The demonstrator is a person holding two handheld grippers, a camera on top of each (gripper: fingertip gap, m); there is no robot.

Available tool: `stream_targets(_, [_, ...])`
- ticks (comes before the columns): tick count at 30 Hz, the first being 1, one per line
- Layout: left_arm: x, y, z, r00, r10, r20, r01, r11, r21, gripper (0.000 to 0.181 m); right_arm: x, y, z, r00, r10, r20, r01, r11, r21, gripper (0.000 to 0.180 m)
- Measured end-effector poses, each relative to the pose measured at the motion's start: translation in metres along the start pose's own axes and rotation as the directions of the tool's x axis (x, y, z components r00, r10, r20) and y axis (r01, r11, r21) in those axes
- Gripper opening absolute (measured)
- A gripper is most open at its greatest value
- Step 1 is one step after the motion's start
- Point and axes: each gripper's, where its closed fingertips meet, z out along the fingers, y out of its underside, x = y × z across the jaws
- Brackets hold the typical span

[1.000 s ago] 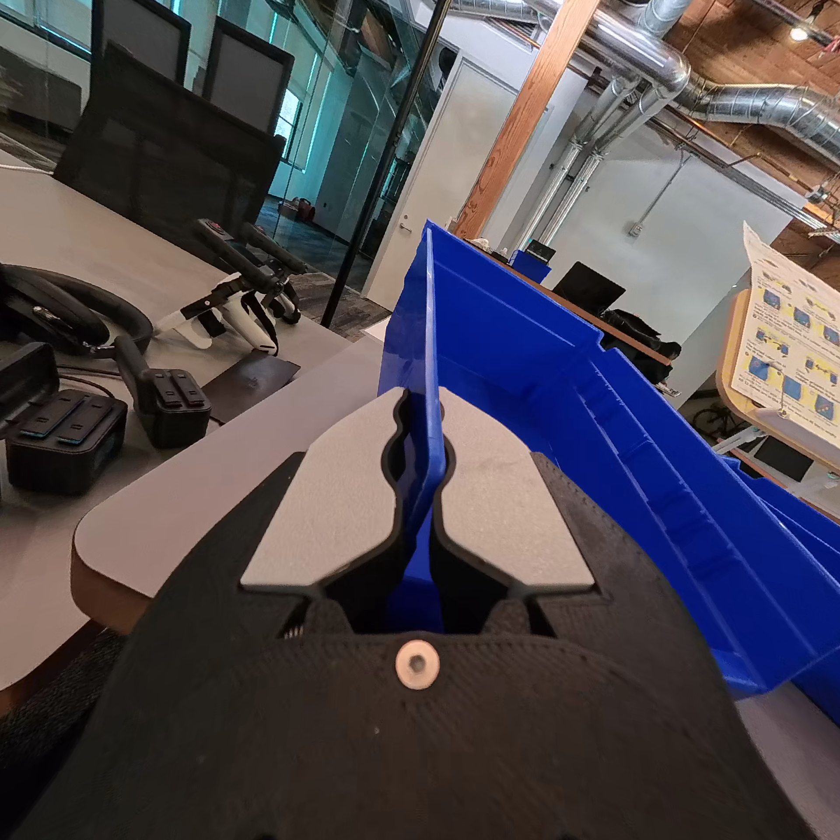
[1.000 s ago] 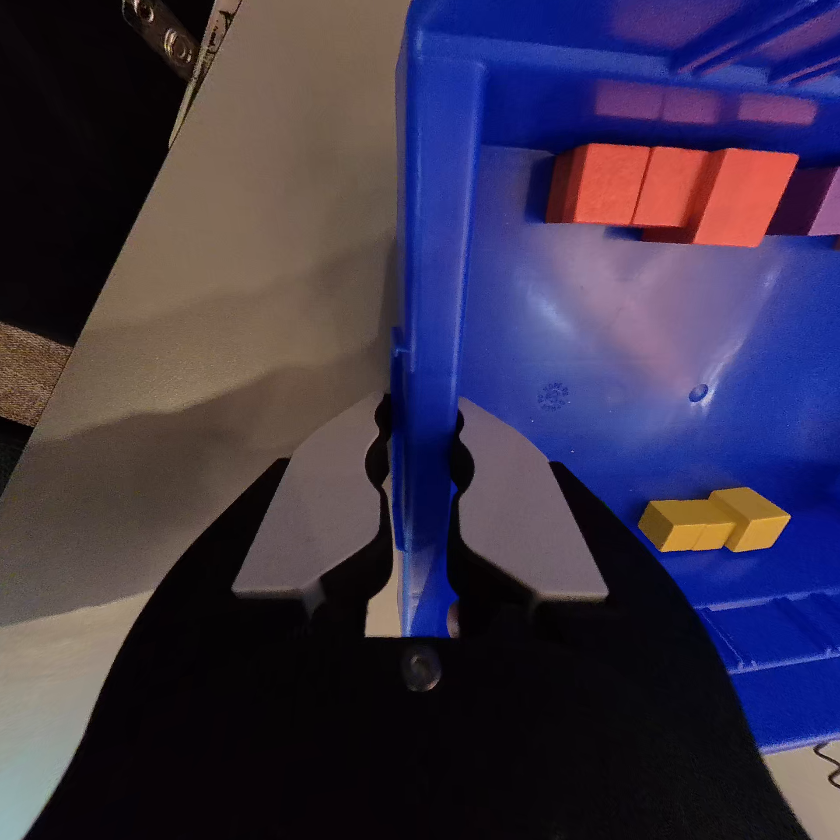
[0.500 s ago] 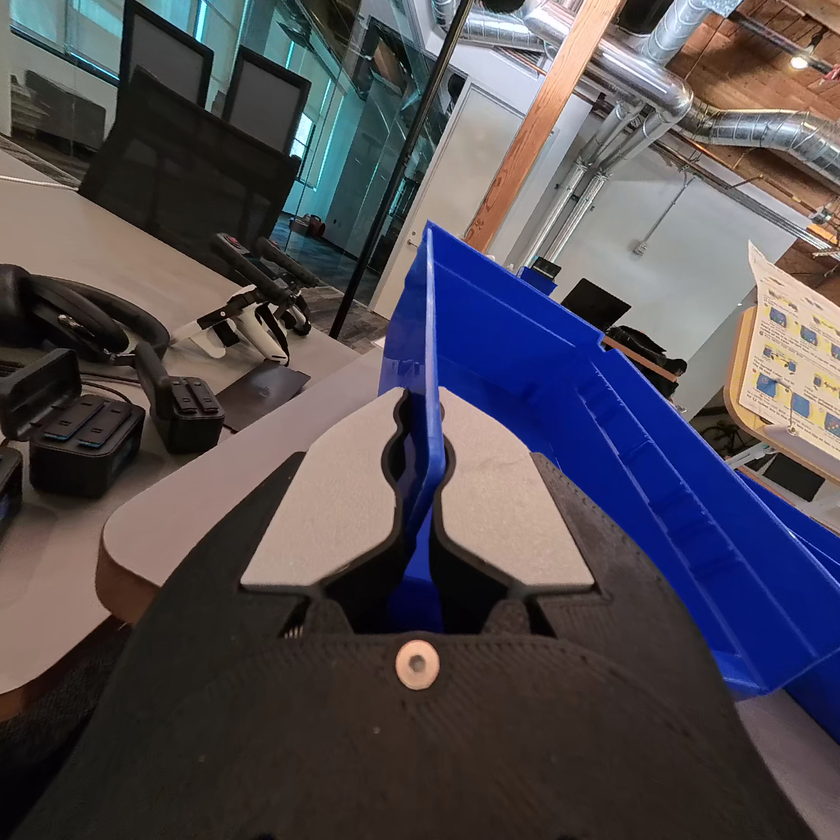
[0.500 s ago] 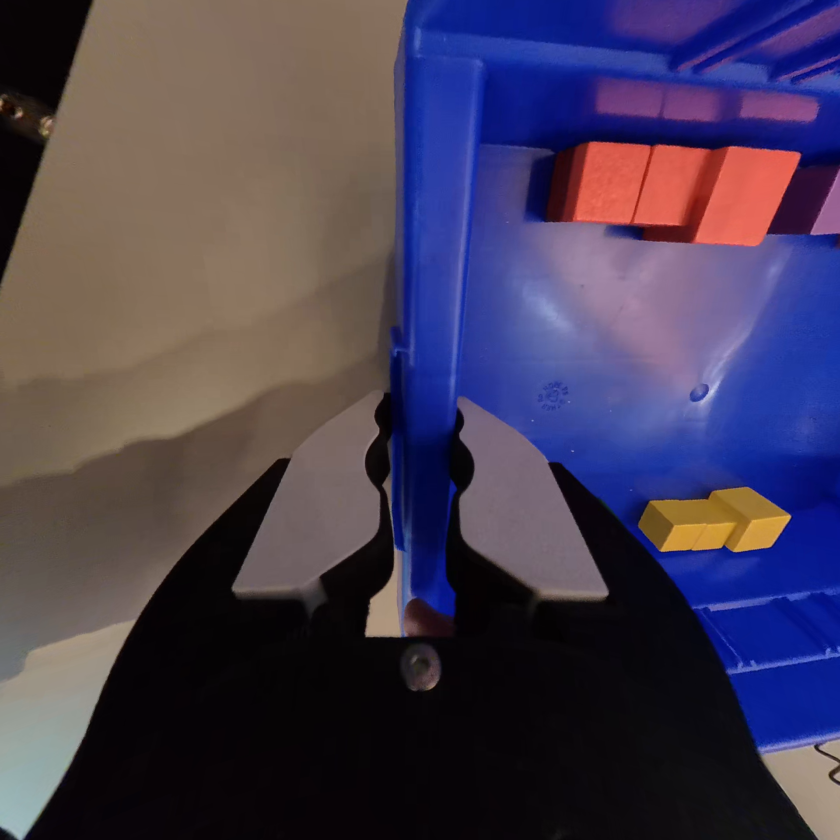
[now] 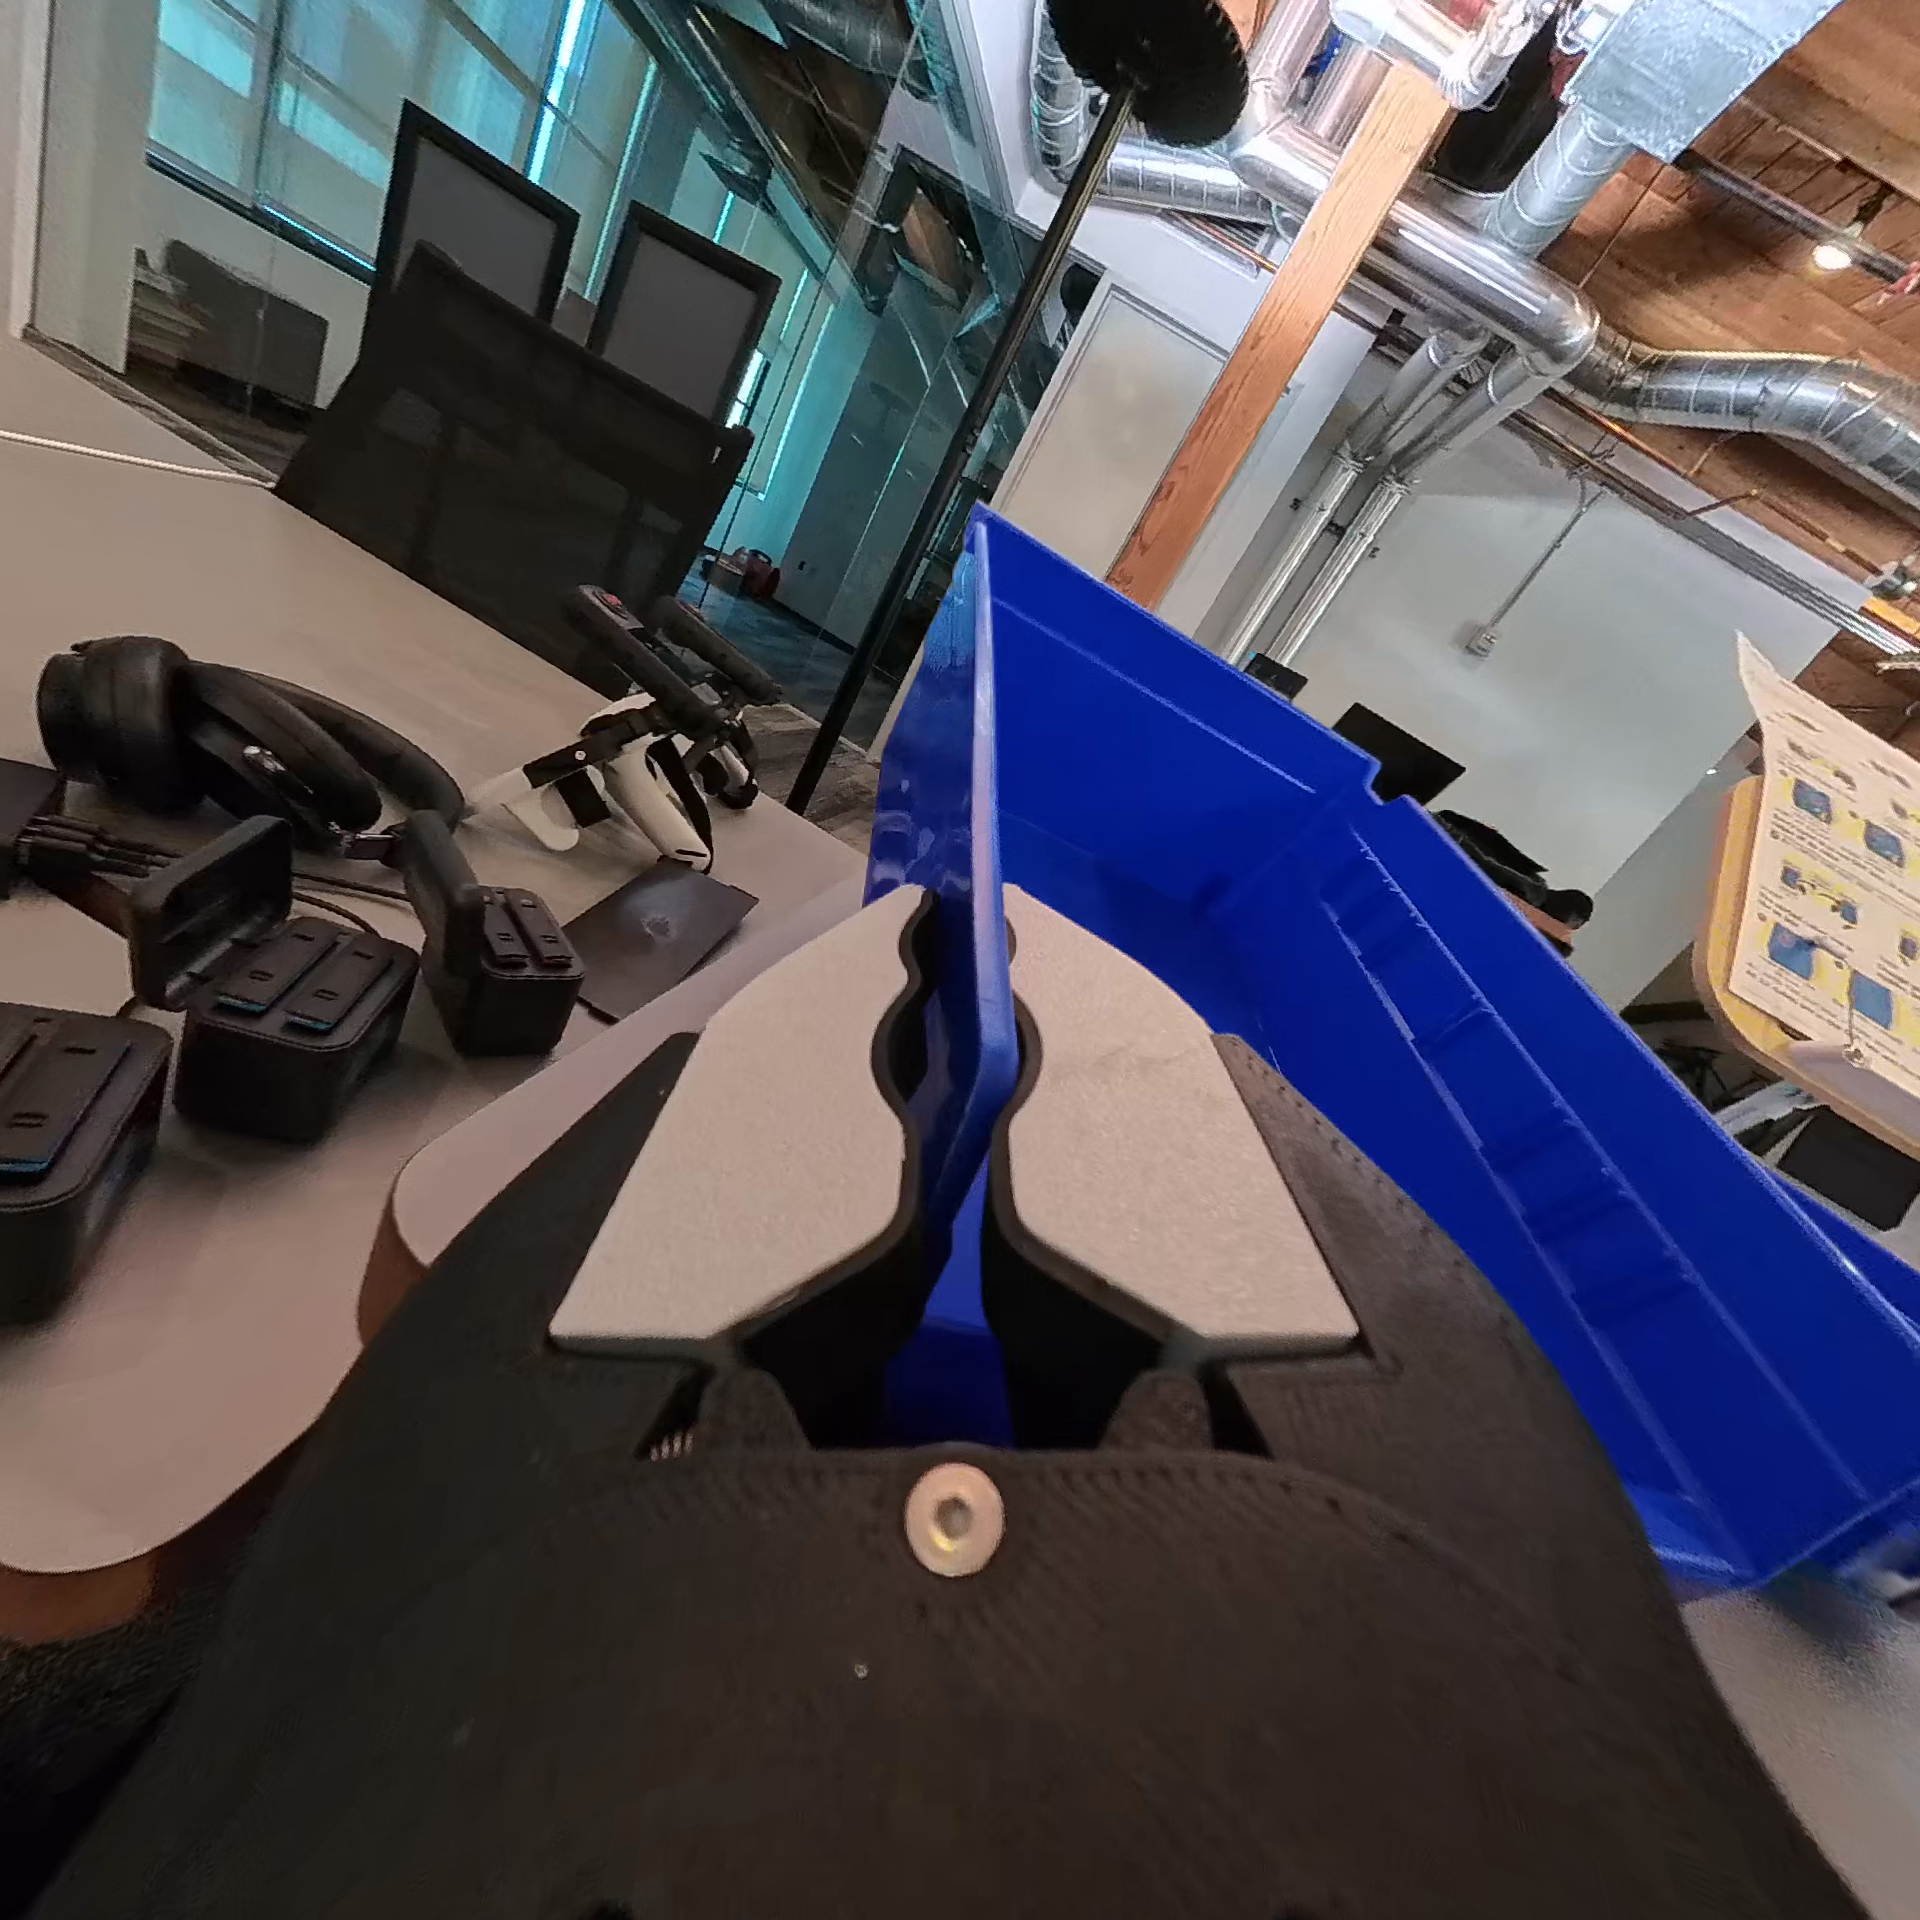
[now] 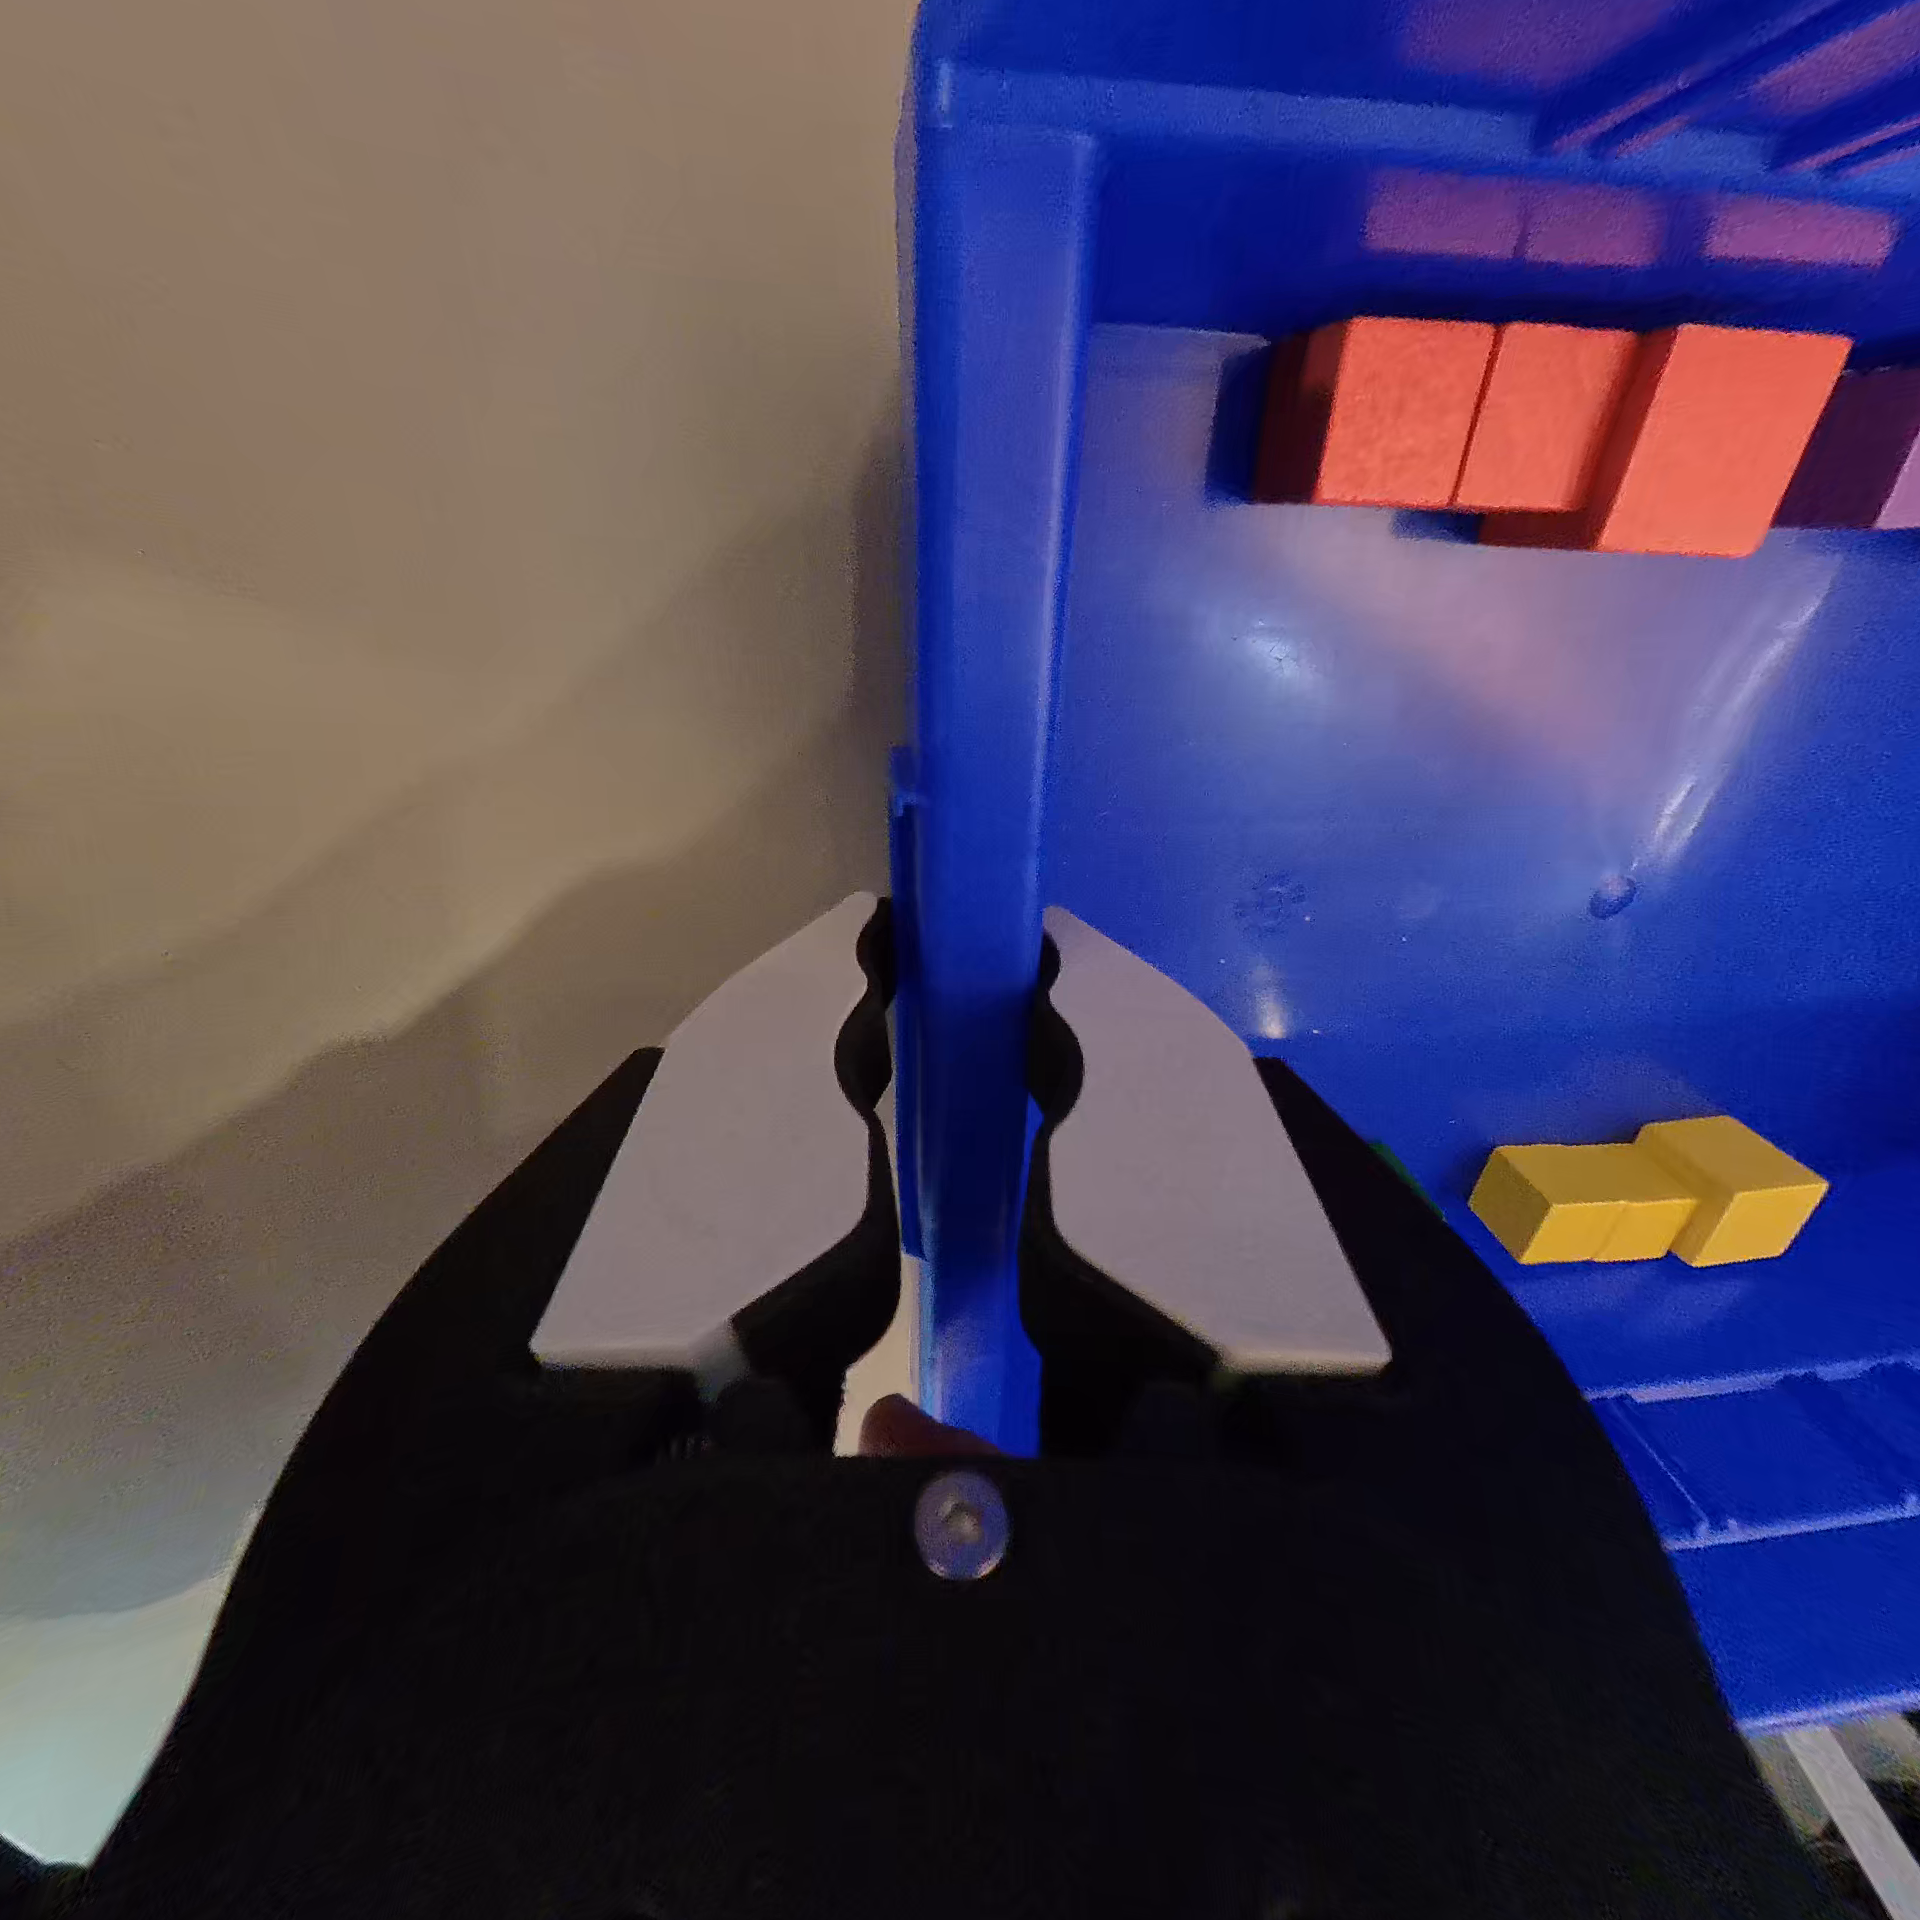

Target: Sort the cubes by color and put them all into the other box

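Observation:
My left gripper (image 5: 961, 925) is shut on the thin side wall of a blue box (image 5: 1351, 935), which is tilted up off the table. My right gripper (image 6: 961, 925) is shut on the thick rim of the blue box (image 6: 977, 520). In the right wrist view, orange cubes (image 6: 1538, 436) sit in a row against the far inner wall, purple cubes (image 6: 1870, 457) show beside them at the right edge, and yellow cubes (image 6: 1642, 1195) lie near my right finger. A sliver of green (image 6: 1392, 1158) peeks out behind that finger.
Left of the box on the grey table (image 5: 260, 1299) lie black headphones (image 5: 208, 748), black cases (image 5: 291, 1029), and white handheld controllers (image 5: 644, 790). A black pole (image 5: 935, 499) stands behind. An instruction sheet (image 5: 1839, 904) stands at the right. The table's rounded edge (image 5: 384, 1278) is close by. Some 45 cm of space lies between my two pairs of fingers.
The left wrist view has swung so more of the table's gear shows and the box is raised a little. In the right wrist view the background behind the box shifted; the cubes held their places.

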Motion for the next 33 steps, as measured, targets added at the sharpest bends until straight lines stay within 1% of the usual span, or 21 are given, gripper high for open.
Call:
stream_targets(7, [-0.010, -0.004, -0.002, 1.000, -0.030, 0.005, 0.030, 0.999, 0.026, 0.006, 0.044, -0.016, 0.007, 0.990, 0.140, 0.002, -0.140, 0.990, -0.018, 0.023])
stream_targets(16, [-0.014, -0.005, -0.003, 0.999, -0.040, 0.008, 0.040, 0.999, 0.033, 0.006, 0.090, -0.031, 0.013, 0.960, 0.278, 0.001, -0.278, 0.960, -0.038, 0.023])
stream_targets(28, [-0.016, -0.009, -0.005, 0.999, -0.054, 0.002, 0.054, 0.997, 0.048, 0.006, 0.135, -0.044, 0.020, 0.915, 0.403, 0.010, -0.401, 0.914, -0.063, 0.022])
stream_targets(33, [-0.014, -0.009, -0.005, 0.998, -0.055, -0.003, 0.055, 0.997, 0.050, 0.006, 0.152, -0.049, 0.022, 0.906, 0.423, 0.017, -0.421, 0.905, -0.063, 0.023])
